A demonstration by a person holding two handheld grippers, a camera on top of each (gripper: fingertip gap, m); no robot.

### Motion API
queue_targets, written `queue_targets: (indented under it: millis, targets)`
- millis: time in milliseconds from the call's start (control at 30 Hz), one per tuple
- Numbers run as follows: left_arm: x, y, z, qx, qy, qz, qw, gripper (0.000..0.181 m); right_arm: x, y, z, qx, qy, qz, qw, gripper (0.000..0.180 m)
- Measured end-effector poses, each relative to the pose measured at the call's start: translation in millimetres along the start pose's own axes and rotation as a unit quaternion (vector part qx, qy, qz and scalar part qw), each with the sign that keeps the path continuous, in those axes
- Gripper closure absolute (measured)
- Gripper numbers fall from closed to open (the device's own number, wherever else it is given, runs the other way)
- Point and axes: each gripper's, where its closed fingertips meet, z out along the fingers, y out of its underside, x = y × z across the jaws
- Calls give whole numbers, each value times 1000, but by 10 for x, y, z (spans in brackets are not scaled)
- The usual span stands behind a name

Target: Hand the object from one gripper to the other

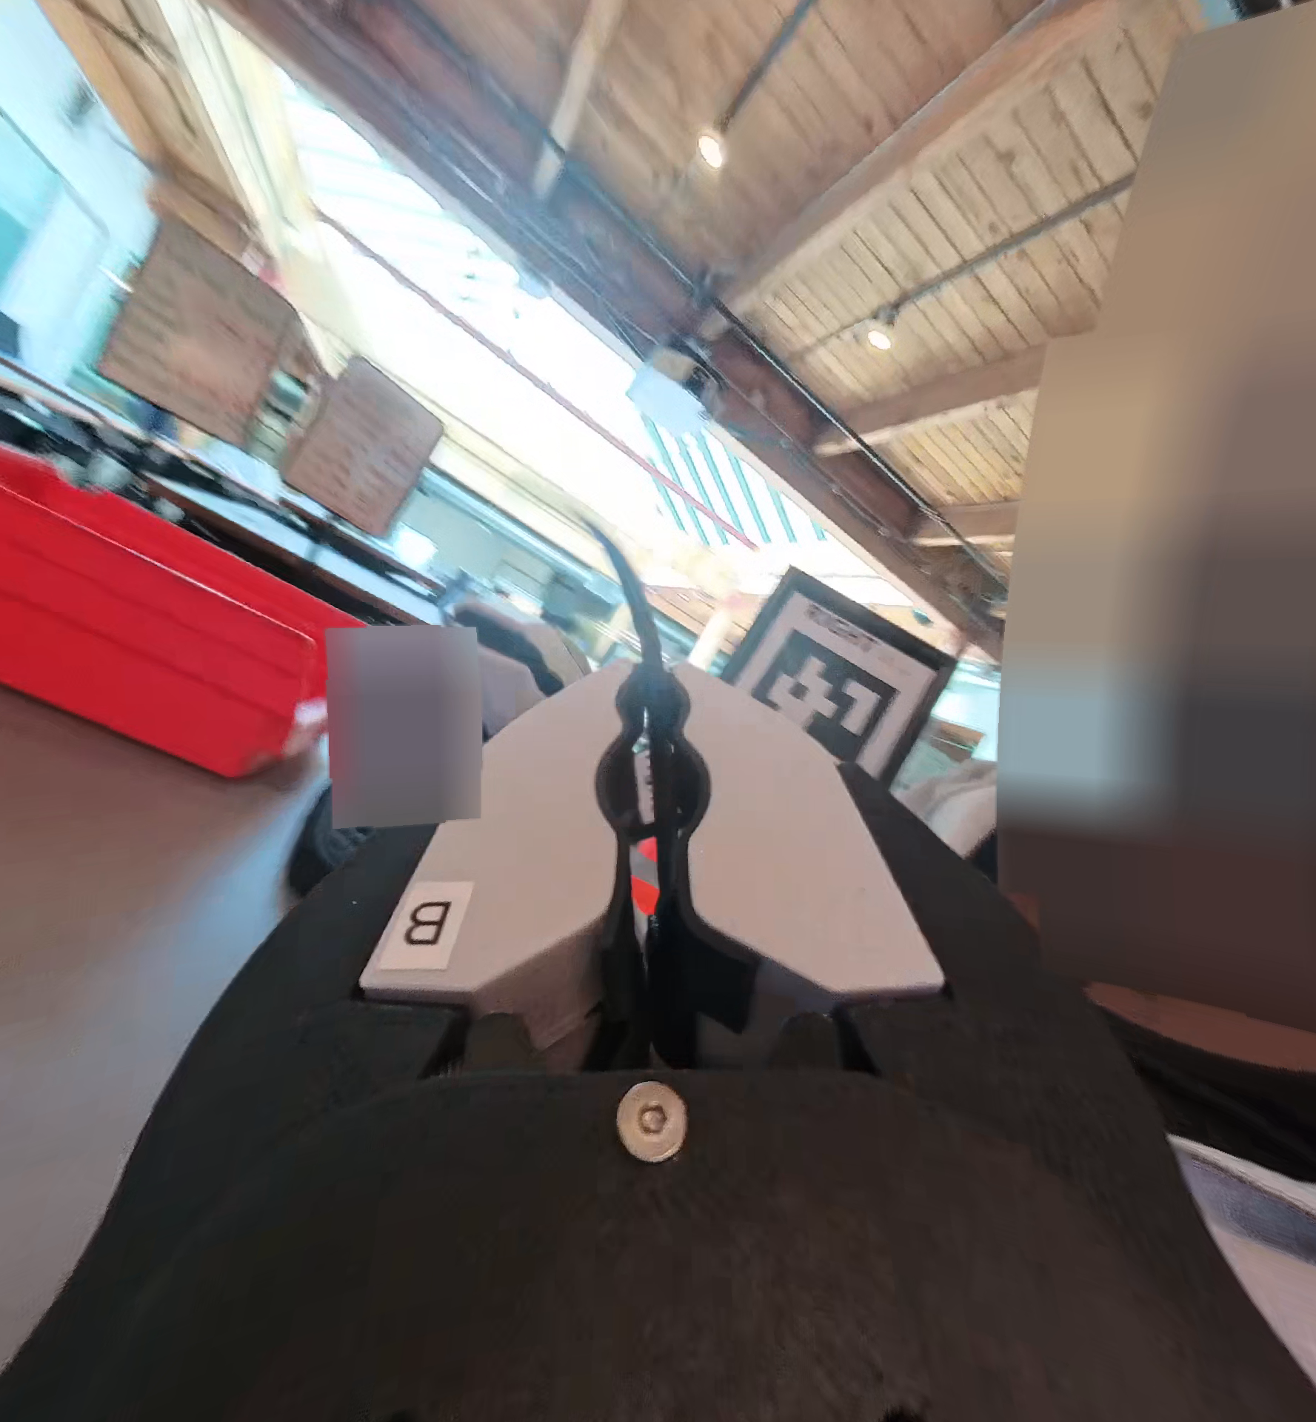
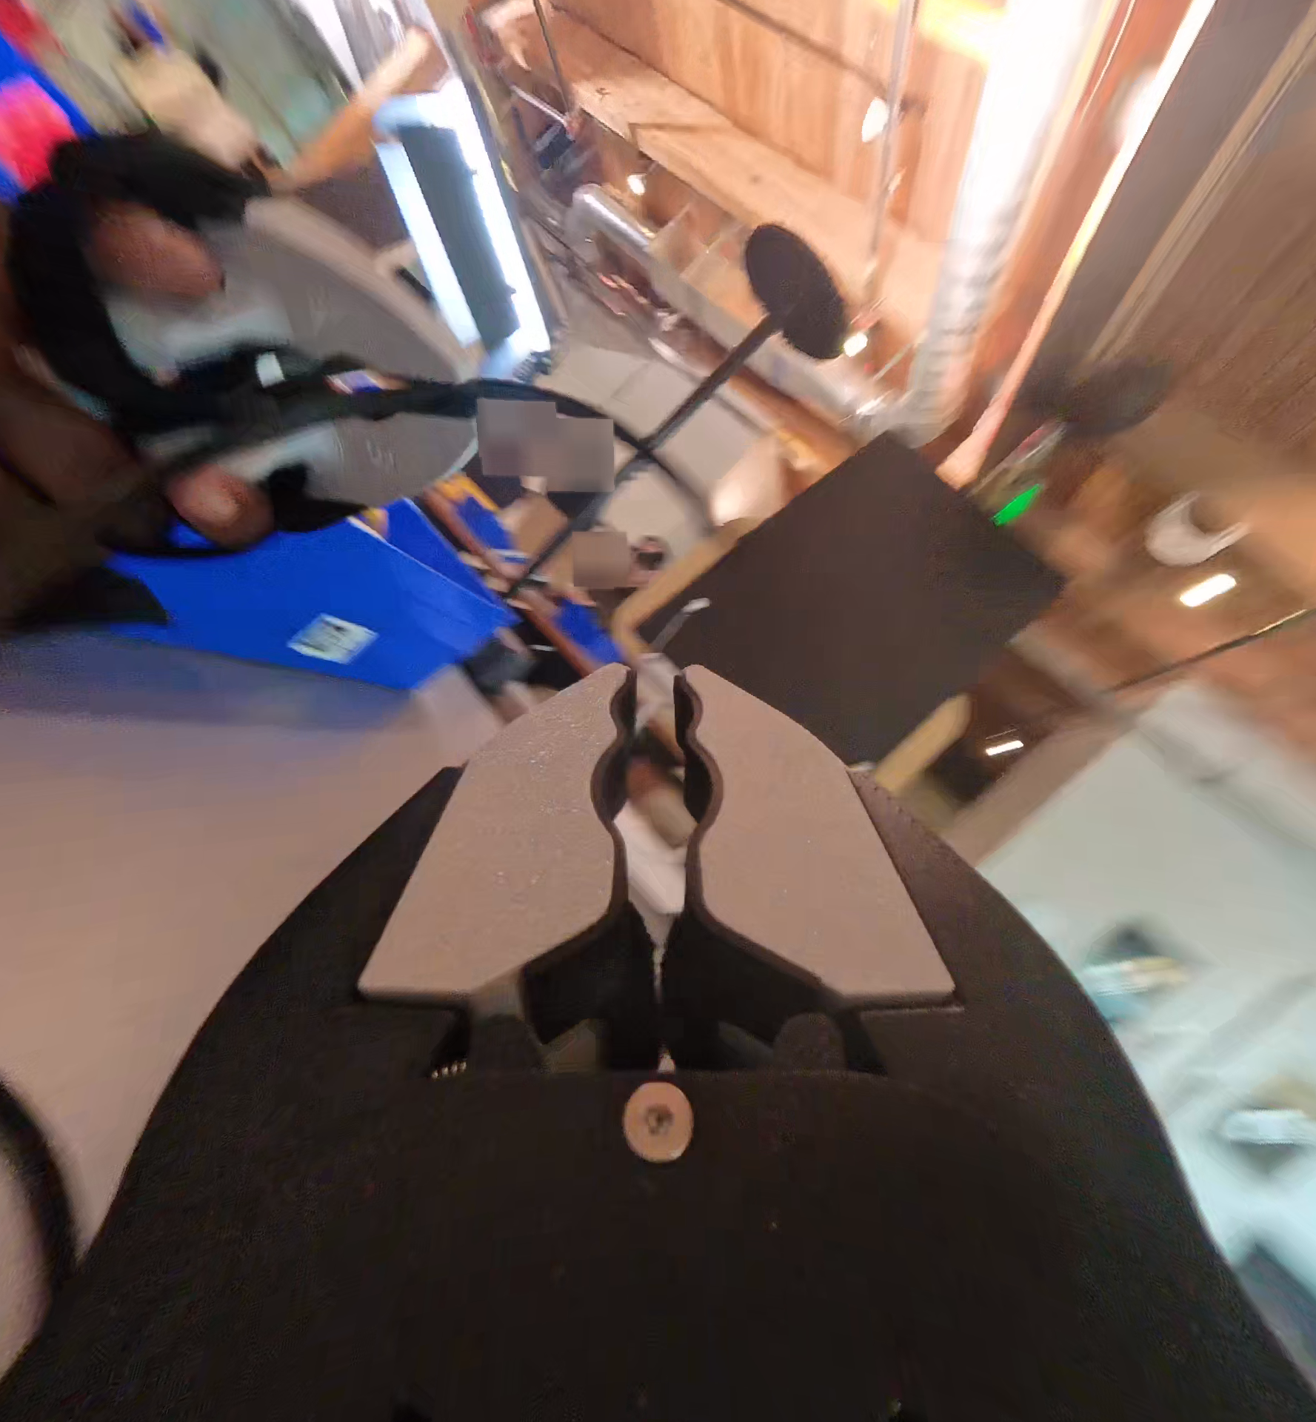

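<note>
The object is a thin black strap, like a cable tie. My left gripper is shut on it, and its free end curves up out of the fingertips. In the right wrist view, a hand holds the left gripper at the upper left, and the strap arcs from its tips towards the middle. My right gripper stands below and apart from the strap. Its jaws are only a narrow gap apart with nothing between them. The right gripper's black-and-white marker tag shows just behind the left fingertips.
A red bin sits on the grey table at the left. A blue bin stands on the table beyond the right gripper. A black chair back and a black rod with a disc stand farther off.
</note>
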Motion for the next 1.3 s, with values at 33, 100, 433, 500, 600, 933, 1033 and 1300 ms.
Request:
queue_targets:
  millis: [33, 100, 433, 500, 600, 933, 1033, 1300]
  targets:
    - [-51, -57, -29, 15, -25, 22, 999, 177, -18, 33, 12, 2, -30, 79, 996, 170]
    - [-146, -126, -77, 30, -73, 65, 995, 177, -139, -28, 9, 36, -130, 264, 955, 162]
    - [-293, -50, -63, -3, -143, 129, 981, 177, -846, -274, -175, -11, -443, 537, 718, 145]
    - [-279, -16, -39, -11, -137, 129, 982, 176, -861, -247, -165, -12, -431, 515, 741, 156]
    - [-264, 36, -2, -24, -129, 132, 983, 176, -827, -211, -140, -15, -419, 522, 743, 151]
    - [-395, 413, -17, -90, -193, 159, 964, 138, -482, -298, -139, 68, -382, 578, 718, 176]
    - [-424, 561, 33, -126, -206, 190, 952, 142, -358, -341, -151, 103, -369, 600, 702, 176]
    - [-444, 691, 192, -135, -187, 195, 953, 174, -423, -363, -146, 101, -371, 582, 716, 175]
